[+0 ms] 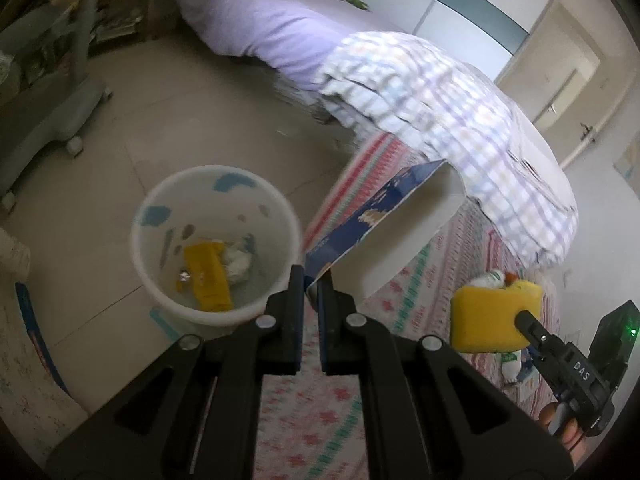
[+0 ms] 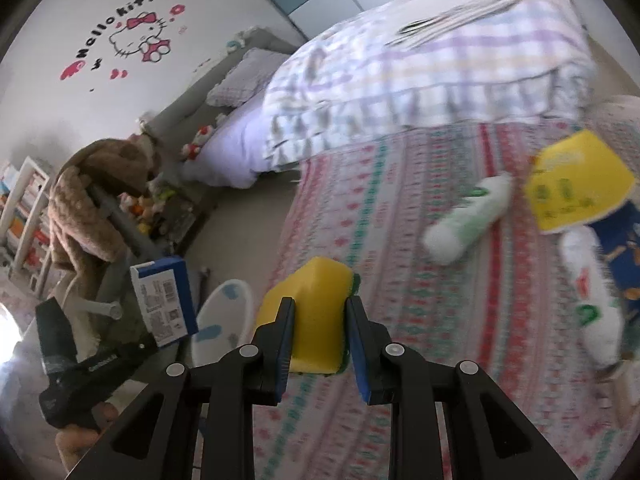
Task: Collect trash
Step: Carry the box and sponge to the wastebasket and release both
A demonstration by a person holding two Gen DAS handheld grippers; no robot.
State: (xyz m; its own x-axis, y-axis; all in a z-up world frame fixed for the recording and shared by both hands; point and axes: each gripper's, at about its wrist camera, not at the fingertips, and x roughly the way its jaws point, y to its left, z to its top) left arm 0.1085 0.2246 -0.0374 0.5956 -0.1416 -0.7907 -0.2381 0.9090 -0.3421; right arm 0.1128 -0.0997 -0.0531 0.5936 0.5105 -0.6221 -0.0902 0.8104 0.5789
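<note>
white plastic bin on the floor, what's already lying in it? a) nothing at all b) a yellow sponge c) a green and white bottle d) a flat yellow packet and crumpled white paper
d: the left wrist view looks down into the white plastic bin, where a flat yellow packet lies beside crumpled white paper.

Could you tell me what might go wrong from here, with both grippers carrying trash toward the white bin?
1. The left gripper pinches the blue-and-white cardboard box by one corner only, so it may swing or slip before it is over the white plastic bin.
2. The box looks wide against the bin's mouth; it could catch on the rim and tip the bin.
3. The right gripper, shut on the yellow sponge, is close beside the left; they could collide over the bin.
</note>
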